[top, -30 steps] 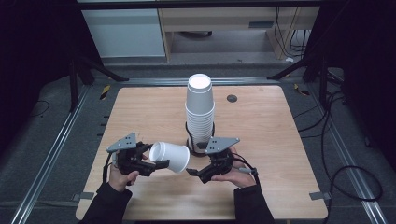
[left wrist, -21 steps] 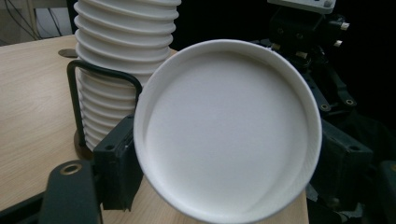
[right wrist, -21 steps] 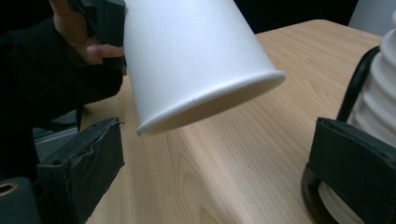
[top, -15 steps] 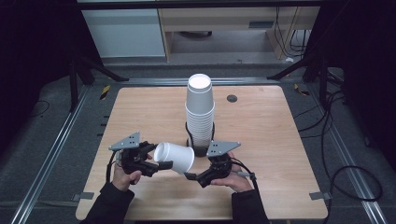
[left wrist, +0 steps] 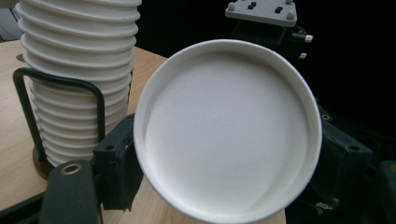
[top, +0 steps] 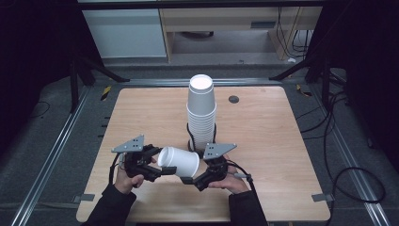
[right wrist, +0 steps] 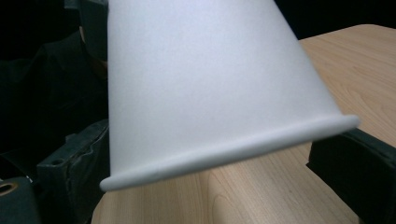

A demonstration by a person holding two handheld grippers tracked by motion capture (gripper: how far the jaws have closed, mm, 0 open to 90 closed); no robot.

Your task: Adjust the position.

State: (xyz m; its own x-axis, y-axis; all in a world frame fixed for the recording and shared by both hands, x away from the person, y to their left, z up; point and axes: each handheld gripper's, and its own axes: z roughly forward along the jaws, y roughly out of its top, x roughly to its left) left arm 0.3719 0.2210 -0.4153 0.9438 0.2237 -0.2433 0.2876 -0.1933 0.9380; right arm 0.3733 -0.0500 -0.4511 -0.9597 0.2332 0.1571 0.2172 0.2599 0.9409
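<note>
A single white paper cup (top: 179, 162) lies on its side in the air between my two grippers, base to the left and rim to the right. My left gripper (top: 157, 170) is shut on it near the base; in the left gripper view the round base (left wrist: 229, 130) sits between the two jaws. My right gripper (top: 192, 178) has its jaws spread wide on either side of the cup's rim (right wrist: 233, 149), and I cannot tell whether they touch it. A tall stack of white cups (top: 201, 113) stands upside down in a black wire holder (top: 190, 136) just behind.
The wooden table (top: 273, 141) has a small dark round hole (top: 234, 99) at the back right. The cup stack (left wrist: 79, 93) and its wire holder (left wrist: 25, 102) stand close to the left gripper. Dark floor and metal rails surround the table.
The left gripper has carried the cup a little to the right, toward the right gripper. The right gripper's jaws now sit around the cup's rim end.
</note>
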